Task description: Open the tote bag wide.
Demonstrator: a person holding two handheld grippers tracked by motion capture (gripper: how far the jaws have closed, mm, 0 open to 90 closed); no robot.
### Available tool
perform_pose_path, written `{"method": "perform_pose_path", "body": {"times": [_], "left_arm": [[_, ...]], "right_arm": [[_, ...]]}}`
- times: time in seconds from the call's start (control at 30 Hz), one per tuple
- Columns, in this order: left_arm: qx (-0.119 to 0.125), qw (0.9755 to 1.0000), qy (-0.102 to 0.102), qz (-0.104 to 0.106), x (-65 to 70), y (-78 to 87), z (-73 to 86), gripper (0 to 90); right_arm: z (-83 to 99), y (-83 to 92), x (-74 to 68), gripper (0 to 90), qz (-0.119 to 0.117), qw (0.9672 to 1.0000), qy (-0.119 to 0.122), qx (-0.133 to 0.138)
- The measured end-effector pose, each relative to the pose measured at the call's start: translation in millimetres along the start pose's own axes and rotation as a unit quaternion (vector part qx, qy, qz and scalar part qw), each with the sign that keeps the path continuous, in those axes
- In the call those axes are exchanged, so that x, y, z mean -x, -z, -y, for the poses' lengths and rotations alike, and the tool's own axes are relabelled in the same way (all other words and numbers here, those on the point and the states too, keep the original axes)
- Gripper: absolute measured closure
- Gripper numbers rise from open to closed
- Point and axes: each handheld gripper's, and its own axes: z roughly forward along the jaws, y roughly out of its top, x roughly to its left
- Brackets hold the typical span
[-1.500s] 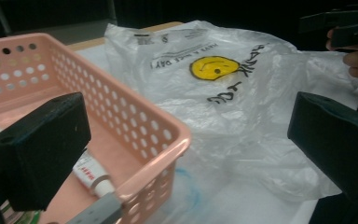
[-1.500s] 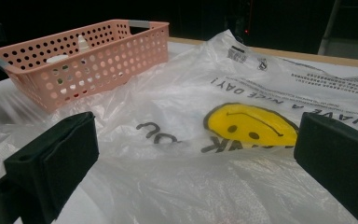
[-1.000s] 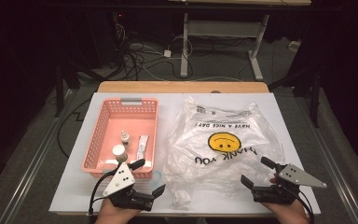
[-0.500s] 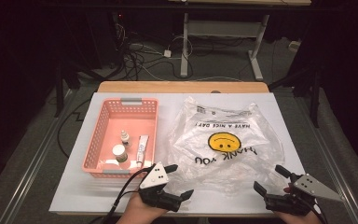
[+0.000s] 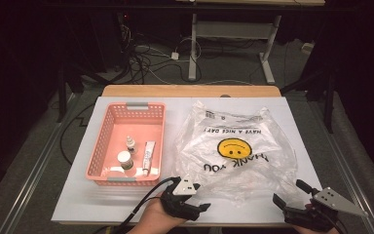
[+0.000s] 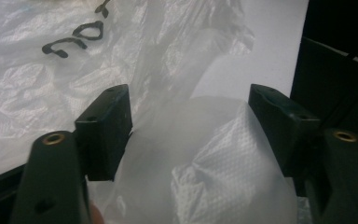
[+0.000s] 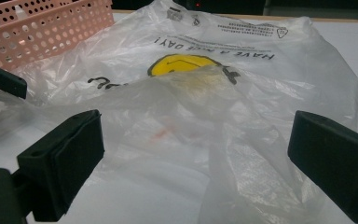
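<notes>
Plastic bag [image 5: 236, 151] lies crumpled on the tabletop [image 5: 78, 204], its near edge already between the closing, not yet clamped left hand-held gripper [image 5: 195, 207]; the right hand-held gripper [image 5: 287, 195] waits agape beside it.

White table top [image 5: 78, 204]; pink basket [image 5: 108, 141] at left, clear smiley plastic bag [image 5: 253, 165] spread beside it

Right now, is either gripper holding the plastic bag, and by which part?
Not yet: the left gripper has been closing around the plastic bag's near edge; pads aren't pressing it. Right gripper is open.
</notes>
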Motion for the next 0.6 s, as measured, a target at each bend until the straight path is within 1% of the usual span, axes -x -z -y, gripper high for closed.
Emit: {"method": "perform_pose_path", "body": {"times": [0.03,0.07,0.1,0.13,0.2,0.27,0.3,0.33,0.4,0.43,0.47,0.53,0.57,0.6], "left_arm": [[-0.005,1.0000,0.000,-0.005,-0.3,-0.7,0.1,37.0],[-0.011,0.9999,-0.002,-0.010,-0.7,-1.5,0.5,37.0],[-0.014,0.9998,-0.004,-0.011,-1.1,-2.1,0.8,39.4],[-0.017,0.9997,-0.004,-0.013,-1.1,-2.4,1.1,45.7],[-0.023,0.9995,-0.008,-0.020,-1.0,-2.7,1.5,53.9],[-0.033,0.9991,-0.008,-0.027,-1.0,-3.5,1.9,62.0],[-0.036,0.9989,-0.008,-0.028,-0.9,-4.2,2.4,65.7],[-0.040,0.9988,-0.010,-0.027,-0.8,-4.8,2.8,65.7],[-0.040,0.9986,-0.012,-0.031,-0.4,-4.3,3.3,72.8],[-0.037,0.9987,-0.013,-0.032,-0.3,-3.2,3.1,76.6],[-0.031,0.9989,-0.014,-0.033,-0.1,-1.8,3.0,77.7],[-0.016,0.9991,-0.019,-0.033,0.6,3.7,2.2,77.8],[-0.010,0.9991,-0.021,-0.034,1.1,5.5,1.8,77.8],[-0.010,0.9991,-0.021,-0.034,1.1,5.5,1.8,77.8]], "right_arm": [[0.8,-0.5,0.2,3.5,0.002,1.0000,-0.002,-0.005],[0.8,-0.5,0.2,3.5,0.002,1.0000,-0.002,-0.005],[1.9,-1.3,0.8,3.4,0.004,0.9999,-0.002,-0.011],[4.4,-3.6,2.4,3.1,0.006,0.9997,-0.002,-0.024],[6.6,-5.5,3.3,3.2,0.008,0.9992,-0.007,-0.039],[8.8,-8.1,4.3,3.3,0.016,0.9984,0.001,-0.054],[10.0,-9.3,5.3,4.1,0.018,0.9980,0.000,-0.060],[10.0,-9.3,5.3,4.1,0.018,0.9980,0.000,-0.060],[12.7,-11.5,8.3,5.9,0.022,0.9971,-0.007,-0.073],[15.5,-13.1,12.3,9.0,0.028,0.9961,-0.010,-0.082],[16.7,-13.3,14.1,11.7,0.029,0.9957,-0.016,-0.087],[19.2,-13.6,17.2,18.4,0.028,0.9947,-0.019,-0.097],[20.3,-13.3,18.0,23.8,0.029,0.9942,-0.023,-0.101],[21.0,-12.9,19.1,29.4,0.029,0.9937,-0.026,-0.105]]}}
